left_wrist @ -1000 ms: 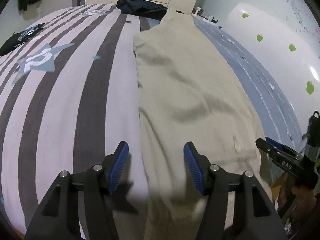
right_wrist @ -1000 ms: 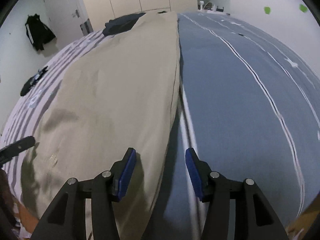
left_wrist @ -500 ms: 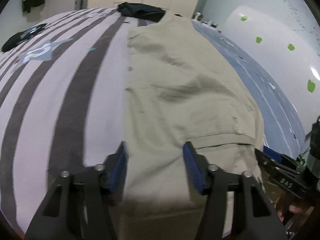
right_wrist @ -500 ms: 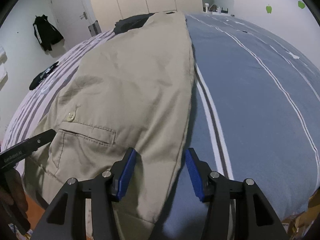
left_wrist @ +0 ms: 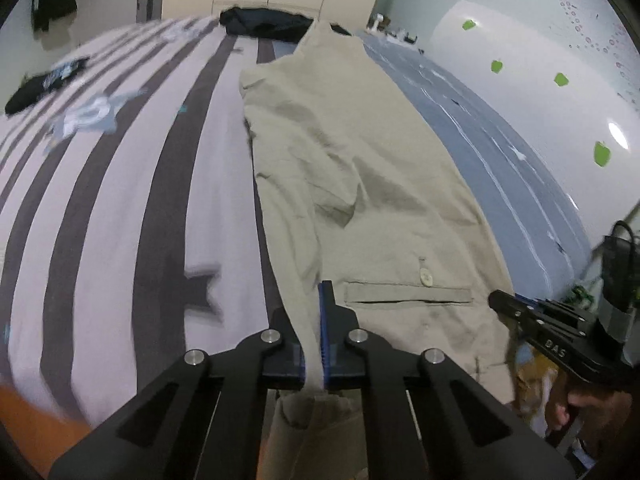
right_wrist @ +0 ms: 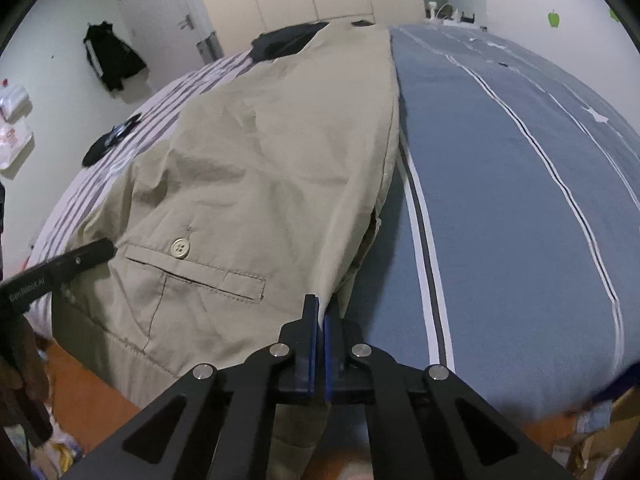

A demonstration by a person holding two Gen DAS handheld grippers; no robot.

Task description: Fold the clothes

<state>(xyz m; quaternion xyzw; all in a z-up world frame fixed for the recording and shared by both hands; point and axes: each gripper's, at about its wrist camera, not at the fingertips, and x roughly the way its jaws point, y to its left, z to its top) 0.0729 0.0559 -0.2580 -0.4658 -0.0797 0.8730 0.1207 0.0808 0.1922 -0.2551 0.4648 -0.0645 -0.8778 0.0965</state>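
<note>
Beige trousers (left_wrist: 360, 168) lie lengthwise down the bed, legs stacked, the waist end at the near edge with a buttoned back pocket (left_wrist: 408, 294) facing up. My left gripper (left_wrist: 316, 312) is shut on the left edge of the waist, the cloth pinched between its blue pads and pulled up into a ridge. In the right wrist view the trousers (right_wrist: 280, 152) fill the left half, and my right gripper (right_wrist: 320, 320) is shut on their right edge near the waist. Each gripper shows in the other's view: the right gripper (left_wrist: 520, 316), the left gripper (right_wrist: 72, 264).
The bed cover is striped grey and white (left_wrist: 120, 184) on the left, blue with white lines (right_wrist: 500, 200) on the right. Dark clothes (left_wrist: 268, 26) lie at the far end, a black item (left_wrist: 40, 84) far left. Orange floor (right_wrist: 88, 392) lies below the near edge.
Both grippers drew back to the waist end of the trousers and went from open to shut on its two edges. The left edge now rises in a ridge.
</note>
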